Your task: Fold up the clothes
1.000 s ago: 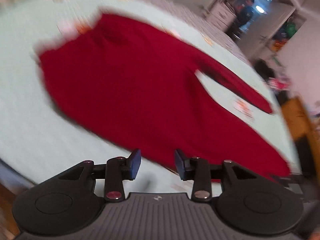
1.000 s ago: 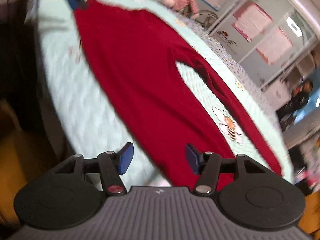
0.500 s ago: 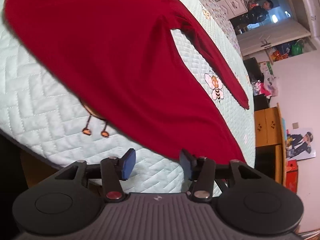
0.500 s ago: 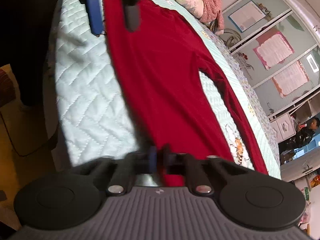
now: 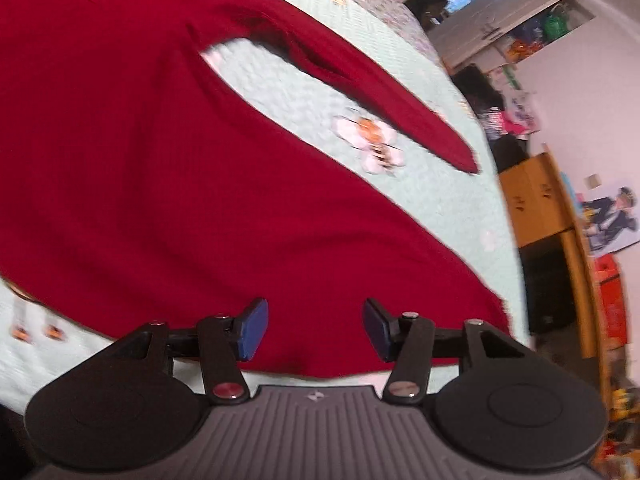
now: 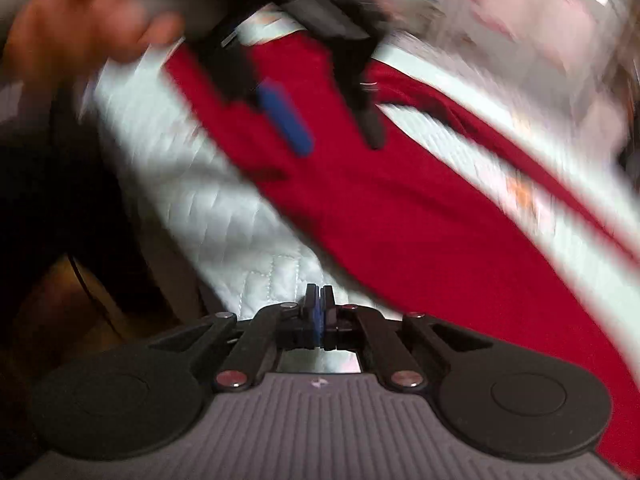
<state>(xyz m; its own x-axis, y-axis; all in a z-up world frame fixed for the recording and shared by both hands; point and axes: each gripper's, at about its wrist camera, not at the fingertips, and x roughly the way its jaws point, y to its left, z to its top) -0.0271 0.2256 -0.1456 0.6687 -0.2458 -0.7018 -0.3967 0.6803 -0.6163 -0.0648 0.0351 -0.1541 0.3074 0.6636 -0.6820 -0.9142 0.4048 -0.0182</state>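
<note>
A deep red long-sleeved top (image 5: 160, 168) lies spread flat, apparently face down, on the pale quilted bedspread (image 5: 436, 184), one sleeve (image 5: 372, 92) angled away from the body, hem near the bed's edge.

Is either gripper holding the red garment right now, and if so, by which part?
The left gripper is open over the red garment's hem, gripping nothing. The right gripper is shut, with no cloth visible between its pads.
</note>
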